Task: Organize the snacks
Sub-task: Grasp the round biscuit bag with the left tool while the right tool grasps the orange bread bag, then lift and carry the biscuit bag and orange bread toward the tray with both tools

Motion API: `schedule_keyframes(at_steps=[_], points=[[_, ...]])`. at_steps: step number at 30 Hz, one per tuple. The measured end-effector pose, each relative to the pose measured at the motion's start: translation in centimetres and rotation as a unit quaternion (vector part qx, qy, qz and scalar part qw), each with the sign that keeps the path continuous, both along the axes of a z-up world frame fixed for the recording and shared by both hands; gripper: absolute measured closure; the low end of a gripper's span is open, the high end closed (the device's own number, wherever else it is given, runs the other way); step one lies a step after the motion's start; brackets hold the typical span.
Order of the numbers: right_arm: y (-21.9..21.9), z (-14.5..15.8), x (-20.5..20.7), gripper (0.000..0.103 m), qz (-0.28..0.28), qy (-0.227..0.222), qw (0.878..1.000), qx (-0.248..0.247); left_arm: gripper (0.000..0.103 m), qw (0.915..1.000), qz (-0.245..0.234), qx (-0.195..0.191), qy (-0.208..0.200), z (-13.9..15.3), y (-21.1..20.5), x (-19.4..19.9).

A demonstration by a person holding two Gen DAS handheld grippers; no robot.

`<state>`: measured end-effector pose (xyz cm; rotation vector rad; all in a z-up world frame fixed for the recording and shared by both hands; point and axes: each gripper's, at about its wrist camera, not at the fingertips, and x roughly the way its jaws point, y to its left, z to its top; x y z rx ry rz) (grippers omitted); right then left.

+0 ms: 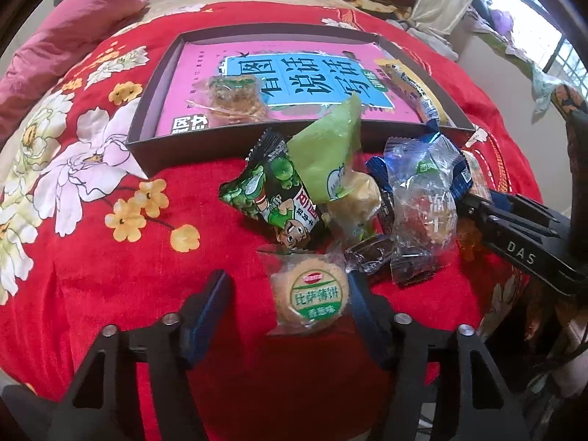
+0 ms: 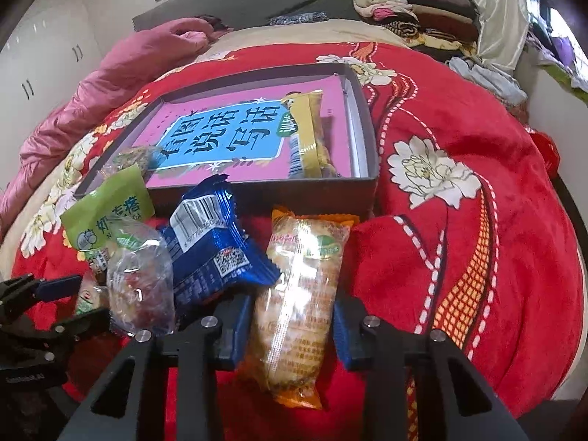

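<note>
Bedroom, a red flowered blanket spread over the bed, snack packets heaped just ahead of both grippers. Left gripper angled down at the pile, fingers apart, a round biscuit packet lying between them: right pad touching its edge, left pad clear of it, so not clamped. Beyond its tips, a green pea packet and a light green packet leaning together, with a clear-wrapped sweet off to the right. Right gripper also pointing down, an orange-edged cake packet lying lengthwise between its blue pads; pads close at both sides, firm clamping impossible to tell. Just left of it, a blue packet. Farther ahead, a dark shallow box on the blanket, a pink book lining its floor, a yellow packet and a small clear-wrapped snack already inside. Folded clothes stacked beyond the bed.
</note>
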<state>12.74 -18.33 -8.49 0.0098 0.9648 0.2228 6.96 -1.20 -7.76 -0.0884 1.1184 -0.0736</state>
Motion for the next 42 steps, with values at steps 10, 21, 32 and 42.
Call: schedule_keyframes(at_steps=[10, 21, 32, 42], points=[[-2.4, 0.6, 0.4, 0.069, -0.022, 0.008, 0.999, 0.024, 0.067, 0.9992, 0.022, -0.030, 0.013, -0.6, 2.0, 0.3], [-5.5, 2.7, -0.7, 0.069, -0.063, -0.018, 0.995, 0.068, 0.068, 0.9979, 0.038, -0.051, 0.011, 0.4, 2.9, -0.4], [-5.6, 4.6, -1.4, 0.069, -0.055, -0.055, 0.993, 0.089, 0.068, 0.9974, 0.054, -0.039, -0.028, 3.1, 3.8, -0.9], [-4.8, 5.0, -1.4, 0.069, -0.039, -0.064, 0.993, 0.094, 0.068, 0.9962, 0.058, -0.034, -0.056, 5.2, 3.9, -1.3]])
